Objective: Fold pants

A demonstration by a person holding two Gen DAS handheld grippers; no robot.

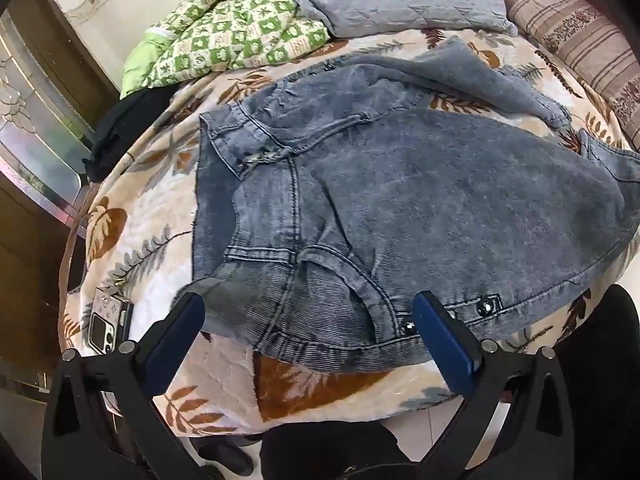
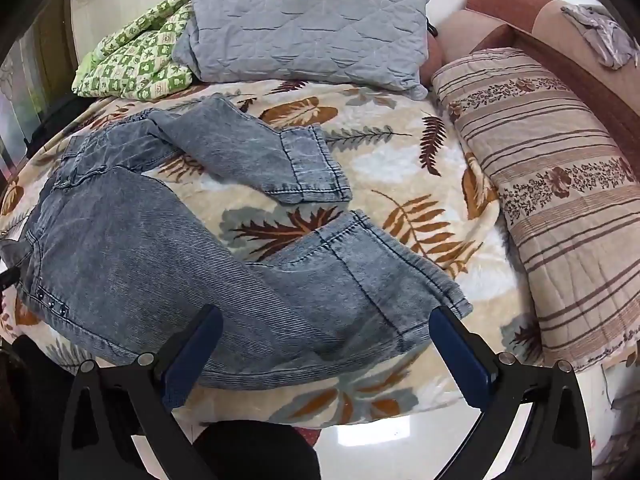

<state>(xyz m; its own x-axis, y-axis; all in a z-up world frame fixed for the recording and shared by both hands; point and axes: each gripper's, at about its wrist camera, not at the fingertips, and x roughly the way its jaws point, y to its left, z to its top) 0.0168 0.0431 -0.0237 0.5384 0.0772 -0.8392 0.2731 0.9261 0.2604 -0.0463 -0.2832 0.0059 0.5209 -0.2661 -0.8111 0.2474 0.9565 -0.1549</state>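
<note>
Blue-grey denim pants (image 1: 400, 200) lie spread on a leaf-print blanket (image 1: 152, 236), waistband to the left, legs running right. My left gripper (image 1: 308, 304) is open just above the near waistband corner, with the pocket and rivets between its fingers. In the right wrist view the pants (image 2: 132, 256) show both legs apart: the far leg's cuff (image 2: 312, 164) and the near leg's cuff (image 2: 404, 272). My right gripper (image 2: 326, 316) is open above the near leg by its cuff, holding nothing.
A phone in a case (image 1: 108, 320) lies on the blanket's left edge. A green checked quilt (image 2: 136, 64), a grey quilted pillow (image 2: 304, 28) and a striped folded quilt (image 2: 560, 184) line the back and right. The bed's near edge drops to a shiny floor (image 2: 380, 436).
</note>
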